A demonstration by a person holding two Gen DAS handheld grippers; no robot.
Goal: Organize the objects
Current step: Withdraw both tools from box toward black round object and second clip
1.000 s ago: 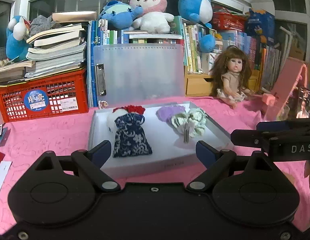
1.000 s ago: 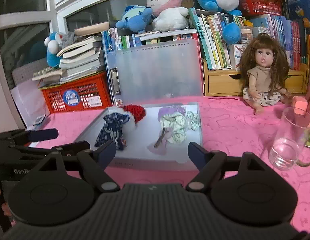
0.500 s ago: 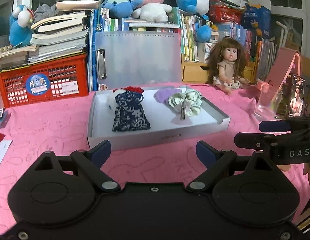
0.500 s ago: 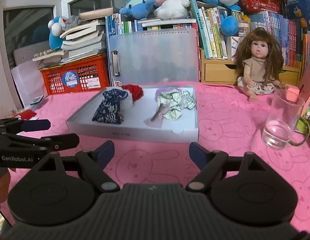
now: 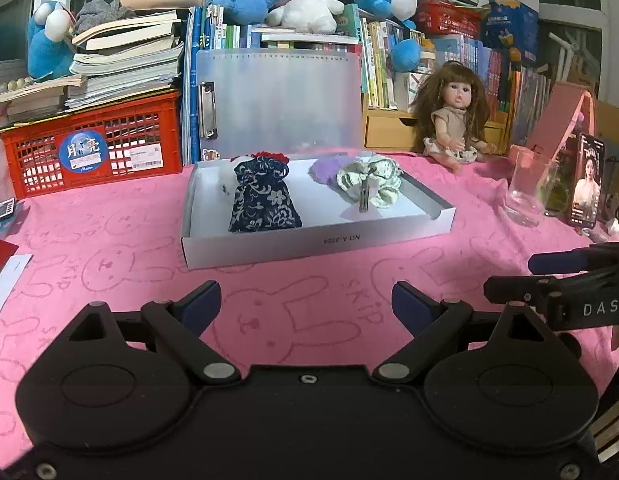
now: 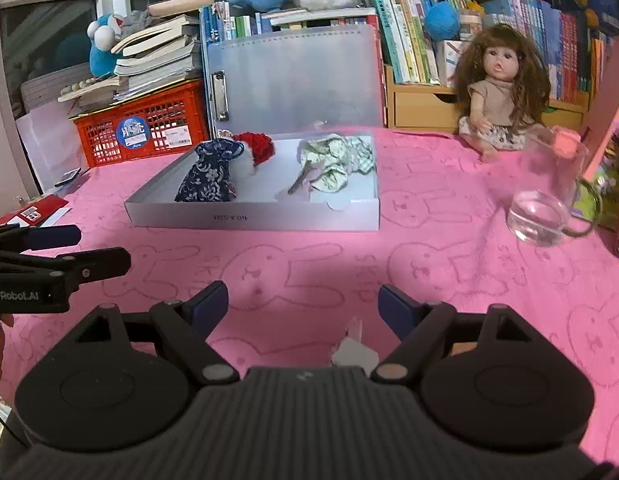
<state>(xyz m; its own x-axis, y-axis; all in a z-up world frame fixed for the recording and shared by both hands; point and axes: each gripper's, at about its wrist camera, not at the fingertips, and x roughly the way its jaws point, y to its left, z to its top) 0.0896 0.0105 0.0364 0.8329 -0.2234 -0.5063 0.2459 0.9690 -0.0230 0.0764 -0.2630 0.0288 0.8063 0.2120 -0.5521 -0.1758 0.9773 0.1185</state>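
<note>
Left gripper [image 5: 305,300], left wrist view: jaws spread wide, empty, hovering over a pink bunny-print tablecloth [image 5: 109,240] short of a shallow white tray [image 5: 309,242]. Tray contents: navy floral drawstring pouch [image 5: 263,198] at left with a red item behind it, pale green scrunchie [image 5: 369,182] at right with a lilac item behind and a metal hair clip [image 5: 364,198] lying on it. Around: red crate [image 5: 93,154] under stacked books at left, translucent folder upright behind the tray, doll [image 5: 455,118] seated at right, glass mug [image 5: 527,188] and phone beyond, plush toys on the book row. Right gripper [image 5: 549,276] enters at the right edge. Right wrist view: right gripper [image 6: 303,302] jaws likewise wide, gripping nothing; a small whitish scrap [image 6: 353,350] lies on the cloth between its arms, contact unclear. Tray ahead, unobstructed, pouch left, scrunchie right; mug near right; left gripper at left edge.
</note>
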